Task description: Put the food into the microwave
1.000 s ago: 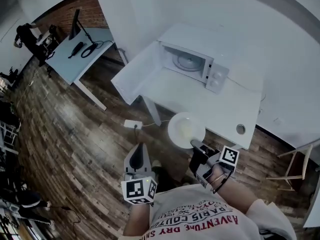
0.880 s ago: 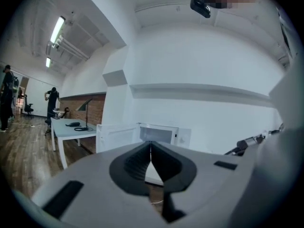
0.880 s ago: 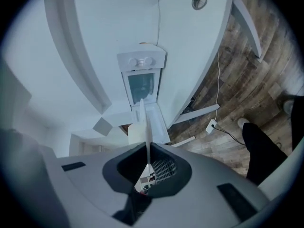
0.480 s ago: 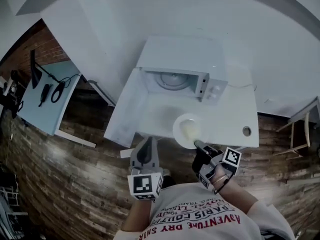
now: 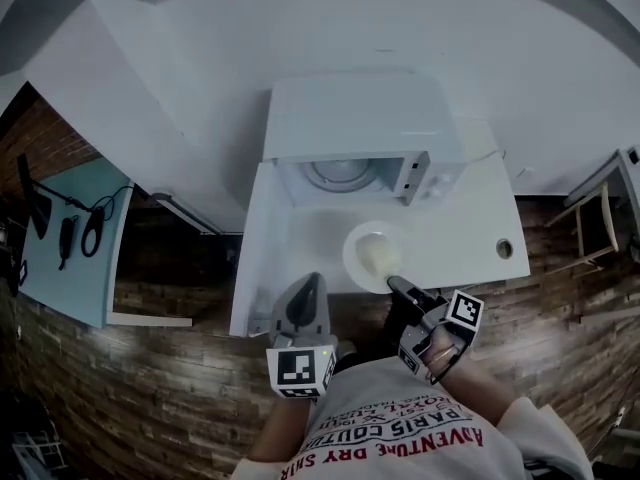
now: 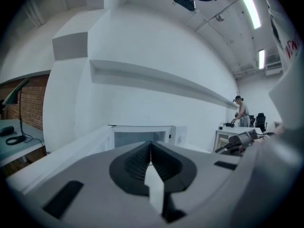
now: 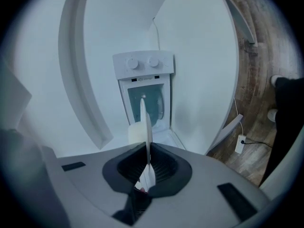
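Note:
The white microwave [image 5: 360, 133] stands on a white table [image 5: 470, 233]. Its door [image 5: 258, 243] is swung open to the left and the glass turntable [image 5: 340, 173] shows inside. My right gripper [image 5: 402, 290] is shut on the near rim of a white plate [image 5: 372, 256] carrying pale yellow food [image 5: 375, 260], held over the table just in front of the opening. In the right gripper view the plate [image 7: 144, 120] is edge-on between the jaws, with the microwave [image 7: 145, 89] straight ahead. My left gripper [image 5: 300, 306] is shut and empty, at the table's near edge below the door; its tips [image 6: 151, 145] meet.
The table has a round cable hole [image 5: 504, 249] at its right end. A wooden chair [image 5: 598, 208] stands to the right, a light blue desk [image 5: 70, 253] with cables to the left. A power strip [image 7: 239, 144] lies on the wood floor. A person [image 6: 241, 110] stands far off.
Both grippers have swung and advanced toward the table. The plate, earlier off the table's corner, is now over the table directly before the open microwave. Both stay shut.

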